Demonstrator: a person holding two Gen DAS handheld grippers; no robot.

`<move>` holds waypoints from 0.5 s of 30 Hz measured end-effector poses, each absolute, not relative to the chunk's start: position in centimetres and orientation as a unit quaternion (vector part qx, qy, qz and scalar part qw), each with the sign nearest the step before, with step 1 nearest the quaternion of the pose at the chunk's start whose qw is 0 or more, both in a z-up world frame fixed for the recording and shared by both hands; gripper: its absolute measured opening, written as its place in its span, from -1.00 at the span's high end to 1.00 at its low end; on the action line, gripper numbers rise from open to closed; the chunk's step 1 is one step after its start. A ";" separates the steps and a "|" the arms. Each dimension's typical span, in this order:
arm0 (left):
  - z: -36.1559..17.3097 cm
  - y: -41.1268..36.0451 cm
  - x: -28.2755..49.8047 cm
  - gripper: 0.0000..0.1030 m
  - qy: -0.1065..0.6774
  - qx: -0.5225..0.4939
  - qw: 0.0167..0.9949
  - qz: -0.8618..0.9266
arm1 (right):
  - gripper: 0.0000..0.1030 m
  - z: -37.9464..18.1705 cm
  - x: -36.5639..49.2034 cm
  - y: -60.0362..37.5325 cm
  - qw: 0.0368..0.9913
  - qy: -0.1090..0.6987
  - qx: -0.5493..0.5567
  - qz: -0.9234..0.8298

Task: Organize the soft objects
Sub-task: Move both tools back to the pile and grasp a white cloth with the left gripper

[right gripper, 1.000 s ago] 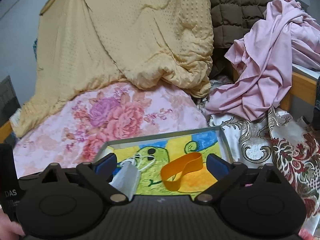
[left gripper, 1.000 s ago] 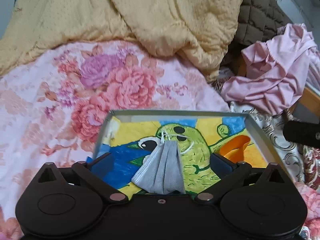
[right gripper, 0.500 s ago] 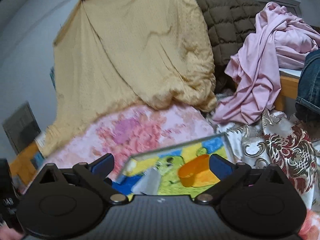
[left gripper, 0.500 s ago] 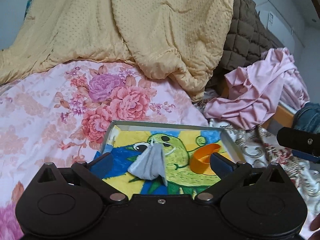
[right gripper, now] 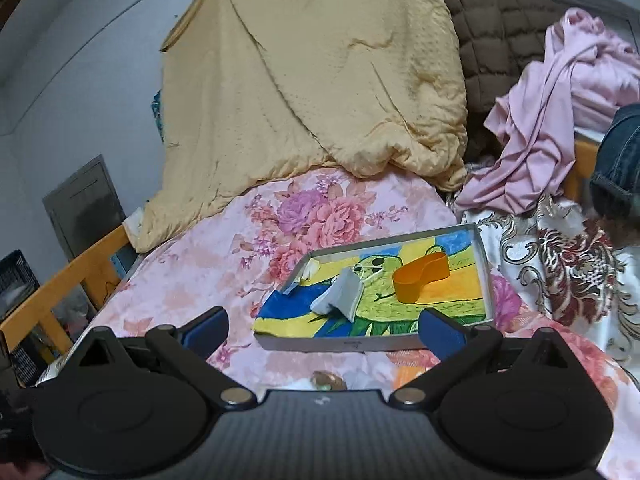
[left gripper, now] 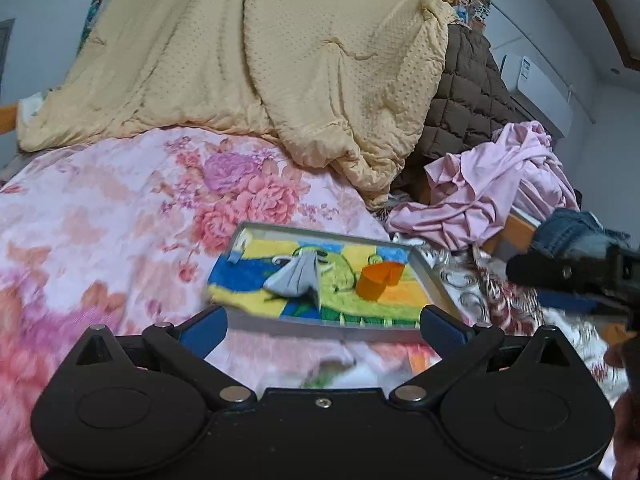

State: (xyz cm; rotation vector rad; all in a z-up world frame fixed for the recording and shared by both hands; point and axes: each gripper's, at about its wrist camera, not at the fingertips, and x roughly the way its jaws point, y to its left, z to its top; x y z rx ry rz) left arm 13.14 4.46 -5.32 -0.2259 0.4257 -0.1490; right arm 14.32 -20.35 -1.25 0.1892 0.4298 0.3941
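Note:
A shallow grey tray (left gripper: 430, 276) (right gripper: 482, 264) with a bright frog picture on its floor lies on the floral bedspread. Inside it rest a folded grey face mask (left gripper: 294, 278) (right gripper: 344, 292) and an orange elastic band (left gripper: 378, 278) (right gripper: 418, 278) curled into a loop. My left gripper (left gripper: 324, 326) hangs open just short of the tray's near edge, with nothing between its blue pads. My right gripper (right gripper: 326, 330) is open too, drawn back above the near edge, and holds nothing.
A yellow quilt (left gripper: 280, 60) is heaped at the back, with a brown quilted blanket (left gripper: 464, 92) and crumpled pink cloth (left gripper: 500, 184) to the right. A patterned white and red cover (right gripper: 560, 264) lies right of the tray. A wooden bed rail (right gripper: 60, 284) runs at left.
Both grippers have pulled back and up from the tray, which now looks smaller and farther. The mask and the orange band stay lying in the tray.

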 end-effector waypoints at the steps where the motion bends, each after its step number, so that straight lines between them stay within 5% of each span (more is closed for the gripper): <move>1: -5.6 4.3 12.1 -0.98 0.212 -0.106 0.969 -0.071 | -1.00 -1.3 13.5 -20.3 0.955 0.208 0.087 0.191; 15: -7.4 2.4 6.7 -0.98 0.229 -0.079 0.967 -0.081 | -1.00 -3.4 9.1 -23.5 0.948 0.248 0.116 0.160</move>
